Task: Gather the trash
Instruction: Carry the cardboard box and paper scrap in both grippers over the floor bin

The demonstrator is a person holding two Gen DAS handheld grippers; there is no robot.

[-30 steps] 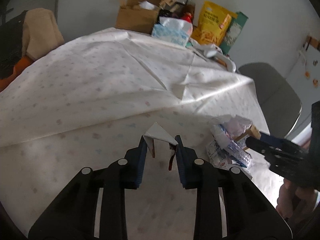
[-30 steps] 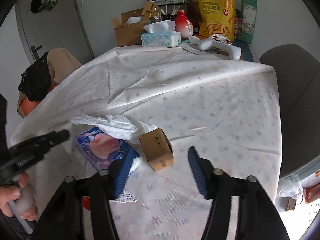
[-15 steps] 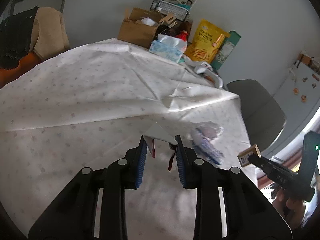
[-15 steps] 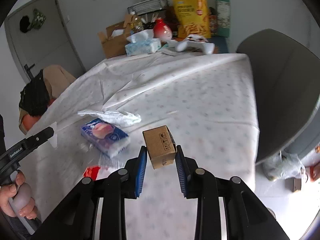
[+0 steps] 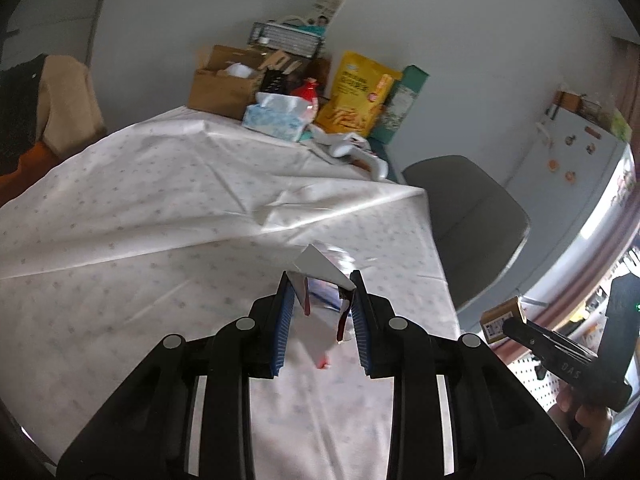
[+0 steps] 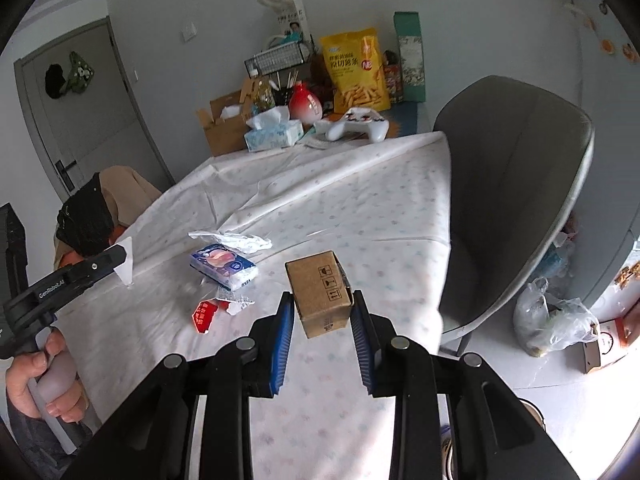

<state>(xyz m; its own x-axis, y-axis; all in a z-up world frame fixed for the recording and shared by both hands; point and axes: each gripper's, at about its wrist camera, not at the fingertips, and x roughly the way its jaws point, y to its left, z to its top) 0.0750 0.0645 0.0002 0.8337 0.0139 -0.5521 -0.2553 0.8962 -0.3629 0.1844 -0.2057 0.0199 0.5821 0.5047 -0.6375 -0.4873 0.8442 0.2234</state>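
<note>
Right claw (image 6: 323, 309) pinches cardboard box (image 6: 320, 295); left claw (image 5: 320, 298) seemingly grips wrapper (image 5: 320, 268).

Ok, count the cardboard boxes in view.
2. A small cardboard box is clamped in the right gripper; an open cardboard box sits at the table's far end beside the tissue box. Clutter there may hide more.

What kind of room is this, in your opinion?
Probably a dining corner in a small home. A table under a dotted cloth carries a snack bag and a tissue box, a grey chair stands beside it, and a fridge with magnets is close by.
</note>
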